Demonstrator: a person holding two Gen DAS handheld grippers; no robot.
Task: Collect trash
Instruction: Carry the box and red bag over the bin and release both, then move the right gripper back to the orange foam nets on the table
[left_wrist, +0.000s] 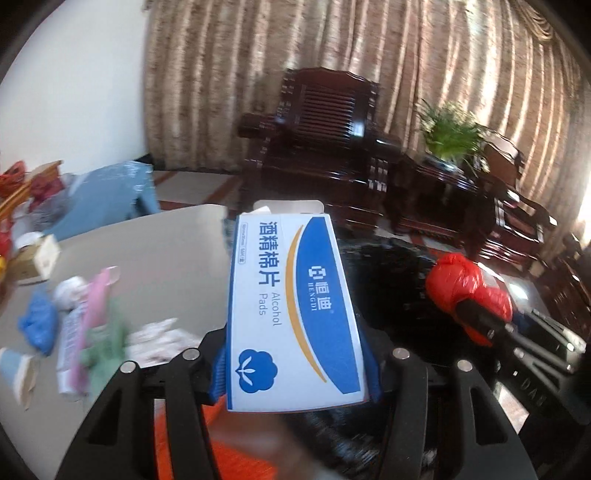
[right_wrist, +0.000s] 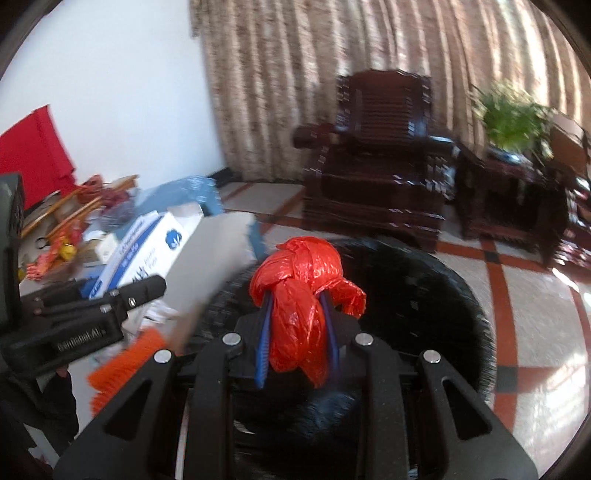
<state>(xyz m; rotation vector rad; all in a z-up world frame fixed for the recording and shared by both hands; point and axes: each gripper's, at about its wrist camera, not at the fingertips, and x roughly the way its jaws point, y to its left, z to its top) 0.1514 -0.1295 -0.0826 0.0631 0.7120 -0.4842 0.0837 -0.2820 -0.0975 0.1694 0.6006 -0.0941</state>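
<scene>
Blue-white alcohol pads box (left_wrist: 291, 314) clamped in left gripper (left_wrist: 295, 363) fingers; right gripper (right_wrist: 297, 339) fingers pinch red plastic bag (right_wrist: 303, 295), frame centre, over black bin (right_wrist: 424, 295).

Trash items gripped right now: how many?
2. The alcohol pads box sits in the left tongs; the knotted red plastic bag sits in the right tongs, over the black bin liner.

At frame centre the left gripper (left_wrist: 295, 365) clamps an alcohol pads box (left_wrist: 291, 314); a red bag (left_wrist: 465, 284) sits right.
</scene>
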